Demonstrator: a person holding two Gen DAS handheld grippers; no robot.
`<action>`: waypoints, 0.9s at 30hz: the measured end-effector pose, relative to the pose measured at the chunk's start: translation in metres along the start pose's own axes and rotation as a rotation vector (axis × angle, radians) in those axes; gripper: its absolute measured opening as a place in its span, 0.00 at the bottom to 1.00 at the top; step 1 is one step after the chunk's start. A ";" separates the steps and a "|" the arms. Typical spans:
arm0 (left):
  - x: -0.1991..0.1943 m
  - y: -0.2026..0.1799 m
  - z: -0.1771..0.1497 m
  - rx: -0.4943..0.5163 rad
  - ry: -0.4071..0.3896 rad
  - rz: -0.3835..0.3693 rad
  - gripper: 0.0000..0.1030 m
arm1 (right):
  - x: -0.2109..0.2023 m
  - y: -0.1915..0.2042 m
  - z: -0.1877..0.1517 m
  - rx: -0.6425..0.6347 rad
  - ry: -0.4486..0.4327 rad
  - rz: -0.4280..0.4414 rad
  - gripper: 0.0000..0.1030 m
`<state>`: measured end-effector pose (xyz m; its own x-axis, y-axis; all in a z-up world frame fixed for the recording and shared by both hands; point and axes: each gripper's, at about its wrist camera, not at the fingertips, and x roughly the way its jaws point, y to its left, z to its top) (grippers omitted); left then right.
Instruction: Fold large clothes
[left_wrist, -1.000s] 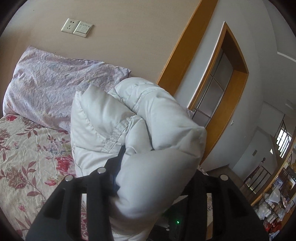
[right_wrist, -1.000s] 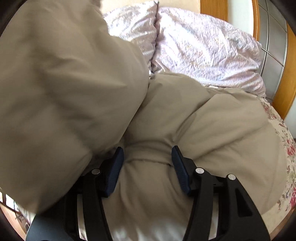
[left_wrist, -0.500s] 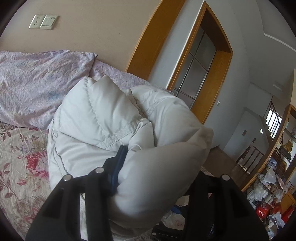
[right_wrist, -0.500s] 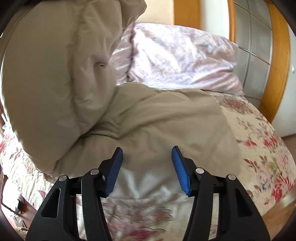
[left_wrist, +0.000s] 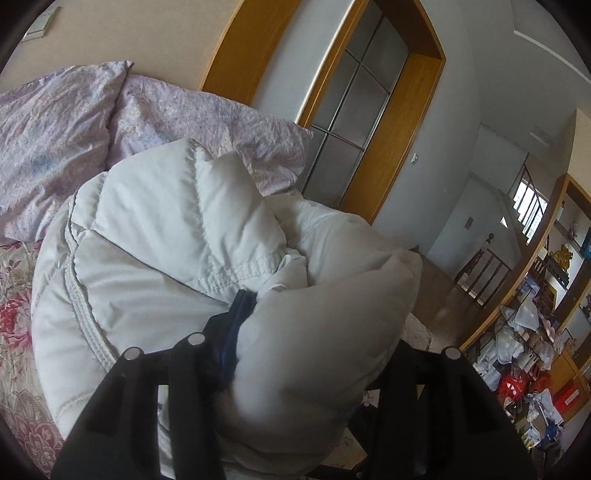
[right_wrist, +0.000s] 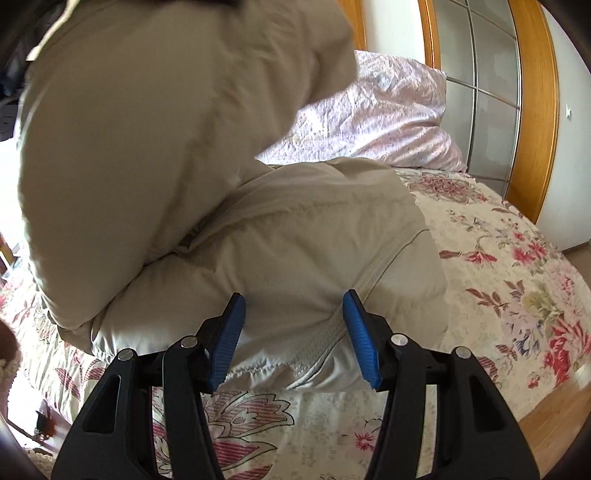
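Note:
A puffy white down jacket (left_wrist: 177, 266) lies bunched on the flowered bed. My left gripper (left_wrist: 280, 332) is shut on a thick fold of the jacket and holds it up; the padding bulges over the right finger and hides it, only the blue pad of the left finger (left_wrist: 236, 328) shows. In the right wrist view the jacket (right_wrist: 229, 206) looks beige, one part lifted at upper left, the rest lying on the bed. My right gripper (right_wrist: 293, 336) is open and empty, its blue pads (right_wrist: 358, 332) either side of the jacket's hem and seam, just in front of it.
Two lilac pillows (left_wrist: 66, 140) (right_wrist: 380, 118) lie at the head of the bed. The flowered bedspread (right_wrist: 509, 280) spreads to the right, ending at a wooden floor. A wood-framed glass door (left_wrist: 354, 110) stands behind; cluttered shelves (left_wrist: 528, 350) are at far right.
My right gripper has pulled back from the jacket and now sits at its hem, open. My left gripper has swung right with the held fold, lowering it toward the pillows.

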<state>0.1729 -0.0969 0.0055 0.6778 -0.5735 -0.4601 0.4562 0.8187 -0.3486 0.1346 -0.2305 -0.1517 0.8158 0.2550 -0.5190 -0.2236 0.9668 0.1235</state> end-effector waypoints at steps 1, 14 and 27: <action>0.008 -0.003 -0.001 0.010 0.016 0.003 0.46 | -0.001 0.000 -0.001 0.004 0.002 0.005 0.55; 0.073 -0.010 -0.008 0.066 0.159 0.016 0.52 | 0.000 -0.003 -0.014 0.007 -0.023 0.022 0.55; 0.033 -0.009 0.016 0.030 0.151 -0.096 0.77 | 0.000 -0.005 -0.019 0.046 -0.024 0.025 0.57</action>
<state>0.2000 -0.1229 0.0066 0.5373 -0.6444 -0.5441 0.5329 0.7594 -0.3733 0.1255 -0.2357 -0.1686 0.8228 0.2791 -0.4950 -0.2199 0.9596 0.1755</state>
